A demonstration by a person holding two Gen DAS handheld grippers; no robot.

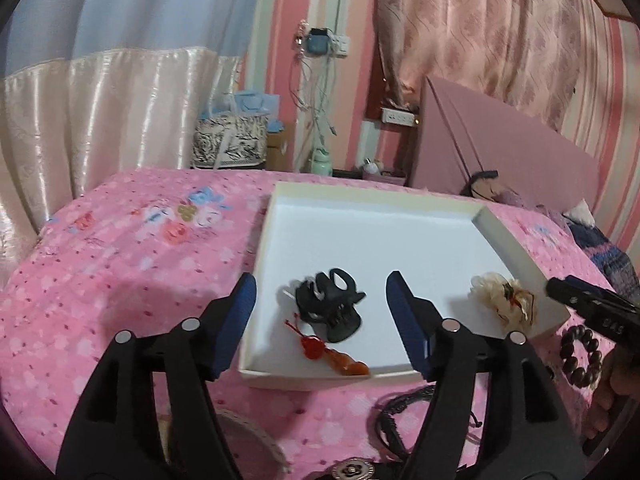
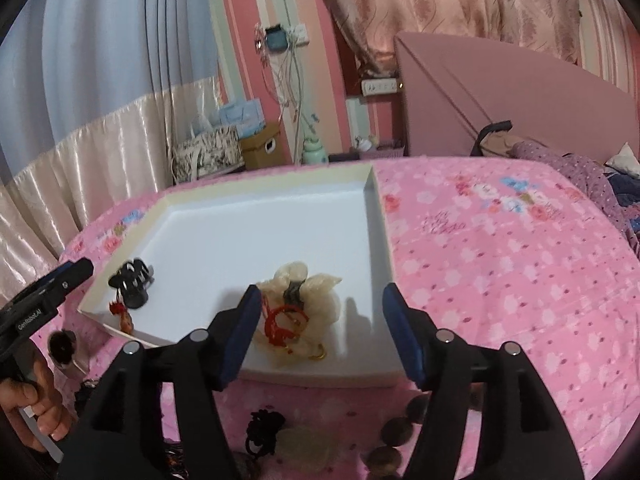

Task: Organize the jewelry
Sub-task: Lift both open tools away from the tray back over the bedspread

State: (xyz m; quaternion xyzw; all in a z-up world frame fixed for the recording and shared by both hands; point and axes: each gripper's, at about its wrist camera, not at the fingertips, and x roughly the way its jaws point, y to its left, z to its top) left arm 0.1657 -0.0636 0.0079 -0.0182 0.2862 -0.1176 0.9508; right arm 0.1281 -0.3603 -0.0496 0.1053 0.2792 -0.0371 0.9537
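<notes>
On the pink flowered bedspread (image 1: 120, 264) lies a shallow white box (image 1: 376, 232), and we place everything else by it. We hold our left gripper (image 1: 320, 308) over the box's near left corner with its jaws spread wide and nothing between the pads; a black hair claw (image 1: 332, 304) sits on the box floor in the gap between them, touching neither one. Just nearer than the hair claw, close to the near wall of the box, lies a red and orange pendant (image 1: 332, 356) with a knotted cord. Toward the near right corner of the box rests a cream fabric flower (image 2: 304, 304) with a red ornament on it. Our right gripper (image 2: 316, 324) hangs over that corner, also well open and holding nothing; the flower lies just beside its left pad, and we cannot tell whether the pad touches it. Outside the box, on the bedspread before its near wall, we see a dark beaded bracelet (image 1: 580, 356) off the right corner, a black cord bracelet (image 1: 404, 408) nearer the middle, and a small black knotted piece (image 2: 262, 428). A hand (image 2: 36, 404) grips the handle of the left gripper at the lower left of the right wrist view. Beyond the far side of the box stand a pale satin curtain (image 1: 100, 120) and a pink headboard (image 1: 500, 144).
</notes>
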